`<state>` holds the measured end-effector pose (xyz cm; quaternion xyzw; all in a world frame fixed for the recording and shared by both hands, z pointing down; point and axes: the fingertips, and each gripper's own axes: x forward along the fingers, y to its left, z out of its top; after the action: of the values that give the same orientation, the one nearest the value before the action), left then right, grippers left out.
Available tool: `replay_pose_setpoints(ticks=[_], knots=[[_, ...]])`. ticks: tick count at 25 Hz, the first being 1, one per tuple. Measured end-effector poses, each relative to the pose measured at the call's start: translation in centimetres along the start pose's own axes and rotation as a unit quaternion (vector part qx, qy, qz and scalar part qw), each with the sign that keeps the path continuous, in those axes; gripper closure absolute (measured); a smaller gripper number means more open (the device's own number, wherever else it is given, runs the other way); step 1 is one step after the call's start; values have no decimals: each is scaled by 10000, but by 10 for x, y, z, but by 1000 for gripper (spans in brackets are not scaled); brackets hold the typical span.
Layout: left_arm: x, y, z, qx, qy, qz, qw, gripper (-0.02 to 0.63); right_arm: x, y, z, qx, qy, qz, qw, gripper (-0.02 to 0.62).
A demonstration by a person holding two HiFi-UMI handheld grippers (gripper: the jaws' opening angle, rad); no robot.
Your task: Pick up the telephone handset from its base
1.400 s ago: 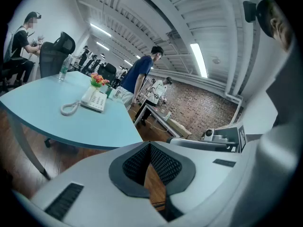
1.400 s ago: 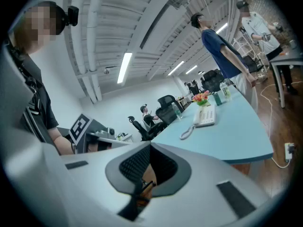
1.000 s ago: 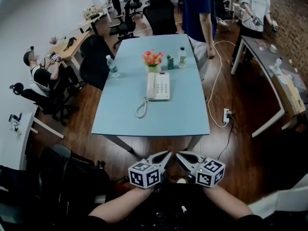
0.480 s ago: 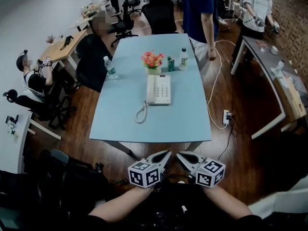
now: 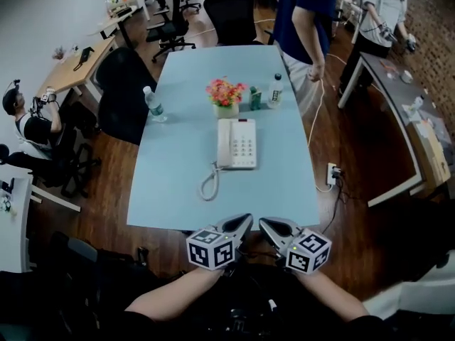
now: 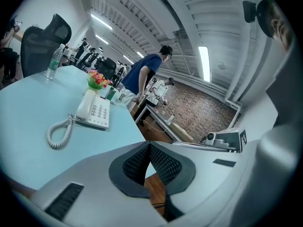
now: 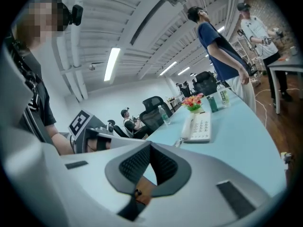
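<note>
A white telephone [image 5: 237, 143] lies mid-table on the light blue table [image 5: 178, 190], its handset [image 5: 225, 142] resting in the base's left side. A coiled cord [image 5: 209, 183] loops toward the near edge. Both grippers hover side by side just short of that edge, well apart from the phone. My left gripper [image 5: 246, 219] is shut and empty, and so is my right gripper [image 5: 264, 224]. The left gripper view has the telephone [image 6: 93, 111] beyond the touching pads of the left gripper [image 6: 149, 145]. In the right gripper view the telephone [image 7: 199, 125] lies ahead of the right gripper [image 7: 150, 145].
Behind the phone stand a flower pot [image 5: 226, 94], a green can [image 5: 255, 98] and a bottle [image 5: 276, 89]; a water bottle [image 5: 152, 104] is at the left edge. A person in blue [image 5: 306, 20] stands at the far right corner. Office chairs [image 5: 121, 84] line the left side.
The table and phone have come nearer in the head view, and both grippers now sit right at the table's near edge. Their jaws stay shut.
</note>
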<state>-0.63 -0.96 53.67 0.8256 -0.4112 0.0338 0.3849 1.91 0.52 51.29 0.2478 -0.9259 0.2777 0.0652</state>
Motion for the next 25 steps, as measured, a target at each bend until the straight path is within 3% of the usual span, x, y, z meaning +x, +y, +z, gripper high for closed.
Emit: replay_pose_setpoints(ticks=[9, 16, 19, 25], knots=[[9, 61, 63, 67, 250, -264, 9993, 606, 72, -27, 36, 345, -165, -460, 9982, 578], [18, 98, 90, 43, 209, -143, 9997, 606, 98, -47, 53, 420, -270, -593, 9970, 578], [27, 117, 107, 195, 92, 114, 9997, 606, 105, -58, 58, 385, -211, -513, 9977, 578], [49, 167, 144, 496, -204, 1280, 9903, 606, 105, -86, 79, 168, 58, -226, 9996, 578]])
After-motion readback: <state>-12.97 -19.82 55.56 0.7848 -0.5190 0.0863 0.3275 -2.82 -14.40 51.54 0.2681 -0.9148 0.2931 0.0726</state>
